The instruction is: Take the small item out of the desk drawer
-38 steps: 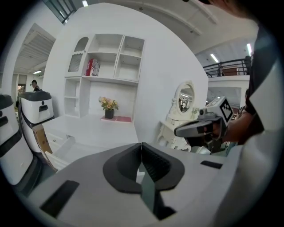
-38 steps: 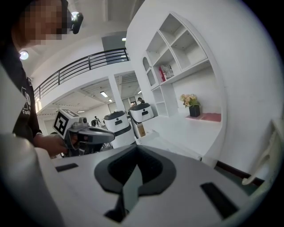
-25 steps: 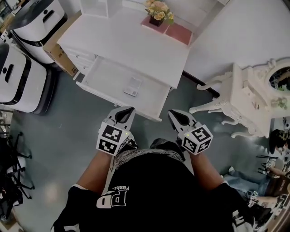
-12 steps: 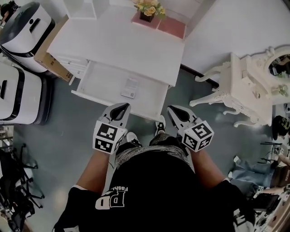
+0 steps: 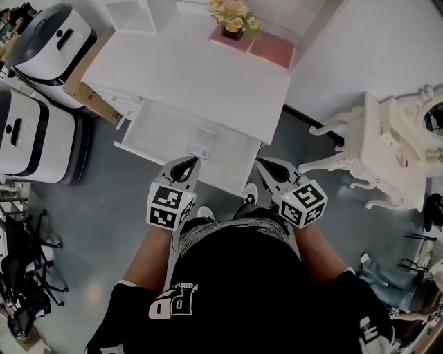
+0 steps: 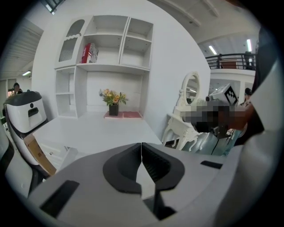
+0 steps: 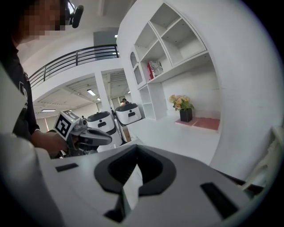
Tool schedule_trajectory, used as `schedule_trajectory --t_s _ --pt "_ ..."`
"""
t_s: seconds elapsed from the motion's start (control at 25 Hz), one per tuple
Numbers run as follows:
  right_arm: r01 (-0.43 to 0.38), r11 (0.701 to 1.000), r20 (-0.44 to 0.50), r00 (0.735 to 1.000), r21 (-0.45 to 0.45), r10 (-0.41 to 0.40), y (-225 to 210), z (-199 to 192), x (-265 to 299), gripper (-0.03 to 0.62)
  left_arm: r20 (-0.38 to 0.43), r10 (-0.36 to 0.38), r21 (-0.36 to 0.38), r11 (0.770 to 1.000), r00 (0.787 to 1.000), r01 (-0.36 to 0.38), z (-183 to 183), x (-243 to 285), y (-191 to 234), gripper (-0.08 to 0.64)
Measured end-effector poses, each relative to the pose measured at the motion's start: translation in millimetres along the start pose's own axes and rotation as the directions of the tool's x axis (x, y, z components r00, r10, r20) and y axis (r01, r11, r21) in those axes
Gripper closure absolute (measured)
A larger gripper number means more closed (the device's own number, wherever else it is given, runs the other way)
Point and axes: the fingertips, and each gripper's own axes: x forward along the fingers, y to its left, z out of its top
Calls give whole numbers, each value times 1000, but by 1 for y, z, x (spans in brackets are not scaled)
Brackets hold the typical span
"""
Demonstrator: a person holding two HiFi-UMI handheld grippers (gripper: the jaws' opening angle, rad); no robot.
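The white desk (image 5: 187,69) has its drawer (image 5: 163,128) pulled out toward me. A small flat pale item (image 5: 203,142) lies on the drawer floor near the middle. My left gripper (image 5: 188,161) hovers at the drawer's front edge, just short of the item, jaws shut and empty (image 6: 141,144). My right gripper (image 5: 264,164) hangs off the drawer's right front corner, also shut with nothing in it (image 7: 136,146). The left gripper view looks over the desk top (image 6: 93,128), and the item is hidden there.
A flower pot (image 5: 234,19) and pink mats (image 5: 271,50) sit at the desk's back. Two white machines (image 5: 31,131) and a cardboard box (image 5: 90,97) stand to the left. An ornate white dressing table (image 5: 387,152) stands to the right. Open shelves (image 6: 111,48) rise behind the desk.
Both grippers have moved forward to the drawer's front edge, the left one now over its rim. Their jaws stay shut and the item has not moved.
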Motion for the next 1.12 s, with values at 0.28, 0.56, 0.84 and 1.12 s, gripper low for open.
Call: schedule_trajectory --t_s 0.28,0.56,0.84,1.12 --pt "-33 999 -9 999 25 34 -42 -6 -1 583 -102 82 9 997 991 -82 -14 60 21 544" --pt "-36 995 -19 999 91 38 -72 -29 3 583 -229 110 9 994 967 -111 -57 123 44 540" --pt "-17 991 -24 999 130 20 -97 -38 -2 583 -391 123 63 992 912 -107 -97 156 63 481" --pt "6 987 -34 999 162 -1 -115 -48 -5 583 -457 129 76 991 880 -106 -117 180 75 425"
